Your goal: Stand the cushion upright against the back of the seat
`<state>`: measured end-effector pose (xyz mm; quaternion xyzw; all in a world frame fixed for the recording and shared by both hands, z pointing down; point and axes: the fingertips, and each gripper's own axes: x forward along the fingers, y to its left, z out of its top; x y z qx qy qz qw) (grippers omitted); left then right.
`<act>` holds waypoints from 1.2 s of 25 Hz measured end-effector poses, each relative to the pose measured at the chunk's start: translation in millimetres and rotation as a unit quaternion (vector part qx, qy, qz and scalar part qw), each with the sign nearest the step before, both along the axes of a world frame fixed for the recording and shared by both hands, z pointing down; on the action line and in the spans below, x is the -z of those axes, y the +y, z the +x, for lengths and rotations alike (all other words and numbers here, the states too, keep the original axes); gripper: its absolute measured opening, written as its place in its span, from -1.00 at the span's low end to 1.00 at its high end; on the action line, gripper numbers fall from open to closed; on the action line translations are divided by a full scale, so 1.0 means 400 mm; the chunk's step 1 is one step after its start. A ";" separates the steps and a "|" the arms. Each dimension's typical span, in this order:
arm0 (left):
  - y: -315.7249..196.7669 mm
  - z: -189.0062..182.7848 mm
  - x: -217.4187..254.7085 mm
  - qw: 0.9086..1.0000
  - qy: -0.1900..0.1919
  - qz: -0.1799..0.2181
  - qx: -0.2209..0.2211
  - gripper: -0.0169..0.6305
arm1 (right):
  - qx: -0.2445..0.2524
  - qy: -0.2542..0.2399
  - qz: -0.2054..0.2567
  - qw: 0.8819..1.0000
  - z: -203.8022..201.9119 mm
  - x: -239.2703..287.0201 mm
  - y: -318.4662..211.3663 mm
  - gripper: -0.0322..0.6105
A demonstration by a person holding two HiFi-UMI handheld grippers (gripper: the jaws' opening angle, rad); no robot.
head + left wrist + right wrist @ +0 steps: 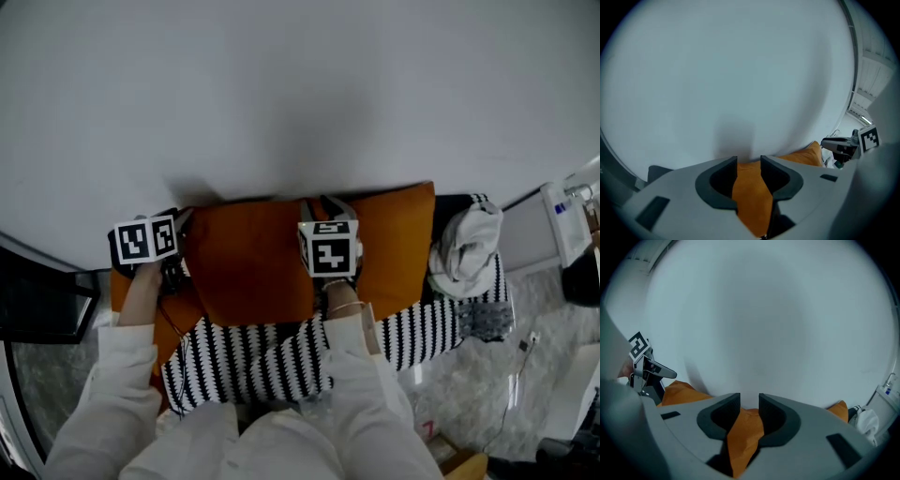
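The orange cushion (pixel 246 264) stands on edge on the striped seat (pixel 427 330), its top leaning against the white wall (pixel 300 94) behind. My left gripper (pixel 178 225) is at the cushion's upper left corner, my right gripper (pixel 324 206) at the middle of its top edge. In the left gripper view the jaws (pixel 749 164) stand apart, and the cushion's orange fabric (pixel 750 197) shows in the gap. The right gripper (pixel 749 401) looks the same, with a fold of the cushion (pixel 745 434) between its parted jaws. I cannot see either pair of pads pressing the fabric.
A bundled white cloth (pixel 469 246) lies at the seat's right end, next to the cushion. A dark cabinet (pixel 42 300) stands at the left. Pale carpet (pixel 525 375) and a white unit (pixel 572 220) are to the right. The person's white sleeves (pixel 112 394) fill the foreground.
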<state>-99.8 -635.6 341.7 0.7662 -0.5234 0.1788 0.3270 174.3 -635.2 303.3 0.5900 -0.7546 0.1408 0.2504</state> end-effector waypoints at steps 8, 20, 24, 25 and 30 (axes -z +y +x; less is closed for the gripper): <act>0.111 0.055 0.142 0.997 0.048 0.061 -0.021 -0.48 | 0.066 -0.036 0.033 0.997 -0.072 0.117 0.133 -0.58; 0.287 0.133 0.350 0.971 0.101 0.166 -0.138 -0.78 | 0.149 -0.051 0.121 0.980 -0.142 0.305 0.352 -0.81; 0.348 0.163 0.373 0.962 0.111 0.187 -0.166 -0.89 | 0.152 -0.058 0.138 0.977 -0.153 0.320 0.406 -0.83; 0.363 0.170 0.373 0.961 0.108 0.192 -0.170 -0.90 | 0.152 -0.056 0.143 0.976 -0.155 0.321 0.419 -0.83; 0.442 0.199 0.352 0.957 0.065 0.200 -0.201 -0.92 | 0.153 -0.058 0.150 0.975 -0.167 0.321 0.478 -0.85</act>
